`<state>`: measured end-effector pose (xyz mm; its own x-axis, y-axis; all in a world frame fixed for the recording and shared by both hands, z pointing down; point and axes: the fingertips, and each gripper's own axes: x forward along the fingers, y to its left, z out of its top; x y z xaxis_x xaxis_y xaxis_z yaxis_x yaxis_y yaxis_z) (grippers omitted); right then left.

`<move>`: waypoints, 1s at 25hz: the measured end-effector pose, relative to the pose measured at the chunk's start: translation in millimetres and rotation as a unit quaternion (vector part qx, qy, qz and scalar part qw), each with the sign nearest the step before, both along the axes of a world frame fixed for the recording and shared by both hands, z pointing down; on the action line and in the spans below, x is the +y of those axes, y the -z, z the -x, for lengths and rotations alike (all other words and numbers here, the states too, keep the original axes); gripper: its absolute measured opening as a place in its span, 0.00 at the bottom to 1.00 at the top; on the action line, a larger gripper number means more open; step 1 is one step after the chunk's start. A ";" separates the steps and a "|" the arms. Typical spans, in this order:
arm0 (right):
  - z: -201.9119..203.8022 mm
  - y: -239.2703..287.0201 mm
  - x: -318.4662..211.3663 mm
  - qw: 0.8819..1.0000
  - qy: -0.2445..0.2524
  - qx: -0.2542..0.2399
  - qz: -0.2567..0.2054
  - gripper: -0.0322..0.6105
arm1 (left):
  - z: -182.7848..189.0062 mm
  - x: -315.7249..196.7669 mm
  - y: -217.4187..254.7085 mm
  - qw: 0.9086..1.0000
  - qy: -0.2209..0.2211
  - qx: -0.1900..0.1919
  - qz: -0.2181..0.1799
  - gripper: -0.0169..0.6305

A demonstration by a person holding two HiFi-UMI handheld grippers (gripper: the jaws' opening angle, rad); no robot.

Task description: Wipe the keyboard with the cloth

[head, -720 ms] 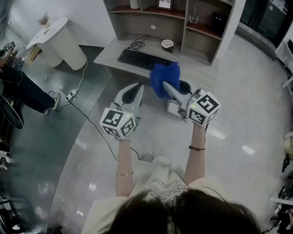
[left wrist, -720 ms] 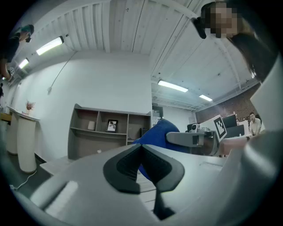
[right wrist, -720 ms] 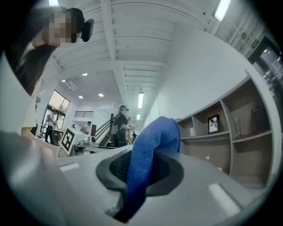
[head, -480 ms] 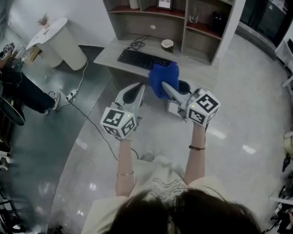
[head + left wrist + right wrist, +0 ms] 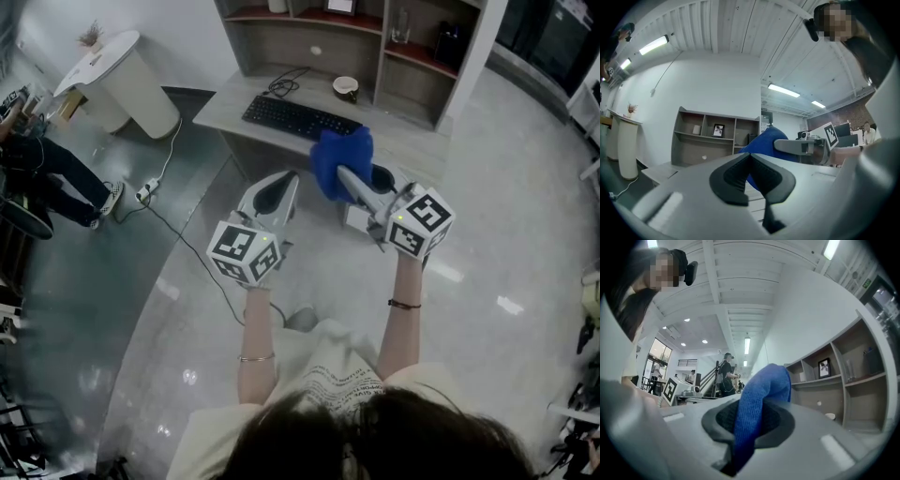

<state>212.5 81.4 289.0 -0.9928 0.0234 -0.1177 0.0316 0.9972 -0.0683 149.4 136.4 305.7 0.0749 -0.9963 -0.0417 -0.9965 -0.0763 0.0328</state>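
Cloth [image 5: 339, 159] clamped in right hand-held gripper [image 5: 351, 178]; left hand-held gripper [image 5: 279, 184] closed, empty

I count two grippers, left gripper [image 5: 279, 181] and right gripper [image 5: 343, 172]; one cloth [image 5: 339, 155], one keyboard [image 5: 298, 117], one cup [image 5: 346, 87], one desk [image 5: 234, 108], one picture frame [image 5: 718, 130].

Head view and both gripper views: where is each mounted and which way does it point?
Head view: on the person's head, facing steeply down at the desk with the keyboard; both forearms, left tool and right tool show.
Left gripper view: on the left tool, facing along its shut, empty jaws toward the shelves; the right tool shows at right.
Right gripper view: on the right tool, facing along jaws shut on the cloth; the left tool's cube shows at left.
Shared: all three show the cloth.
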 end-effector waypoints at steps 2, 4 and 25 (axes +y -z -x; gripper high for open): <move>-3.7 -0.2 -1.7 1.000 -0.010 -0.006 0.013 0.13 | -3.6 2.7 -2.3 1.000 0.000 0.004 0.005 0.01; -5.0 -2.5 -2.9 1.000 -0.018 -0.011 0.023 0.13 | -4.3 5.1 -6.1 1.000 0.003 0.008 0.011 0.01; 36.4 -39.4 -34.2 0.997 -0.051 0.037 0.049 0.13 | 35.1 -28.1 -34.7 0.998 -0.022 0.037 0.041 0.01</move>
